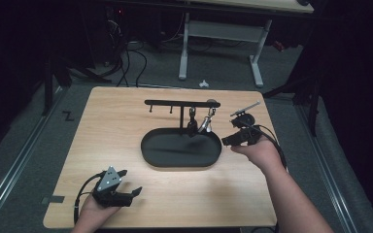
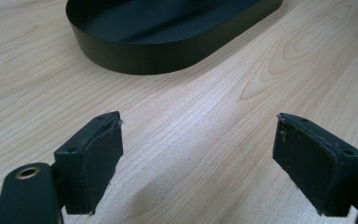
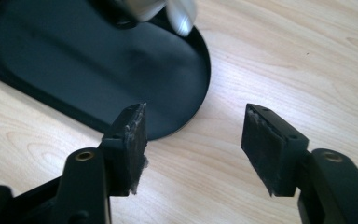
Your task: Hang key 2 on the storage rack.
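Observation:
A black oval tray sits mid-table with a black hook rack rising from its back. From the rack's right part hang a dark item and a silver item. My right gripper hovers at the tray's right end, open with nothing between its jaws. In the right gripper view, that gripper points at the tray's rounded end, with the blurred silver item above. My left gripper rests near the front left, open and empty. The left gripper view has its jaws wide over bare wood, the tray beyond.
The wooden table ends close behind the rack and just in front of my left hand. A white-legged desk and cables stand on the grey floor past the far edge.

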`<action>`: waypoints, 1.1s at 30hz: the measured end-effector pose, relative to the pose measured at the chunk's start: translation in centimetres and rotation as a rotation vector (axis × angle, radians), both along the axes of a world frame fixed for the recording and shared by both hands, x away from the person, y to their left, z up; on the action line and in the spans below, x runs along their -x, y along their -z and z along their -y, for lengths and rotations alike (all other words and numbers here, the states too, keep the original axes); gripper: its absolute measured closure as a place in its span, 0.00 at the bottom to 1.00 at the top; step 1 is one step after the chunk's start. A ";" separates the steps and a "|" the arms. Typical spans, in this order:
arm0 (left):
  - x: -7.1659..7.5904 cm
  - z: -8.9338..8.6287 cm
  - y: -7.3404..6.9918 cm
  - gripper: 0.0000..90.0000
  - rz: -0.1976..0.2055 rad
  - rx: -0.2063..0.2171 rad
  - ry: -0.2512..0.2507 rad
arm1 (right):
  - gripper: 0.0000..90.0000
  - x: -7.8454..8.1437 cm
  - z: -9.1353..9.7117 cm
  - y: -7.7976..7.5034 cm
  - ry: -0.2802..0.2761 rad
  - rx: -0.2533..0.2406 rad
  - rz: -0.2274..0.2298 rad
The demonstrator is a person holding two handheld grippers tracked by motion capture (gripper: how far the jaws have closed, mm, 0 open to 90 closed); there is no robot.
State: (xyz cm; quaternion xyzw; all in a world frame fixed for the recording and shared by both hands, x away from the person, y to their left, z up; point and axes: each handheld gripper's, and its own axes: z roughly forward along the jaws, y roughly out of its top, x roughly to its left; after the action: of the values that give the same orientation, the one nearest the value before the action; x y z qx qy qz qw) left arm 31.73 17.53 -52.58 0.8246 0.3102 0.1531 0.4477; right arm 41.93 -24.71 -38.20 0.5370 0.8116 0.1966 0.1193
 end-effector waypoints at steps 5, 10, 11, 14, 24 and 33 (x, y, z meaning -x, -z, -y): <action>0.0 0.2 0.0 0.18 -0.001 -0.002 0.004 | 0.40 1.5 0.0 1.1 -0.029 -0.001 0.034; -0.1 0.2 -0.1 0.18 -0.002 0.002 0.003 | 0.38 3.0 0.0 2.6 -0.037 -0.030 0.055; 0.0 0.2 -0.1 0.18 -0.002 0.003 0.003 | 0.38 3.3 0.1 2.9 -0.041 -0.033 0.067; 0.0 0.2 -0.1 0.18 -0.002 0.004 0.005 | 0.38 4.3 0.1 4.1 -0.043 -0.036 0.089; 0.0 0.1 -0.2 0.19 0.001 0.015 0.007 | 0.39 8.2 0.5 8.7 -0.019 -0.057 0.223; 0.1 -0.3 -0.4 0.18 0.008 0.048 -0.042 | 0.48 12.2 1.3 13.3 0.013 -0.164 0.392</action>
State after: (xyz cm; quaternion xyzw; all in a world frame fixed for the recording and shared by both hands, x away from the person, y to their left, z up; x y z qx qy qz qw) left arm 31.65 17.87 -52.19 0.8063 0.3291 0.1584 0.4653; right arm 29.73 -26.03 -51.49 0.5017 0.7507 0.3620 0.2318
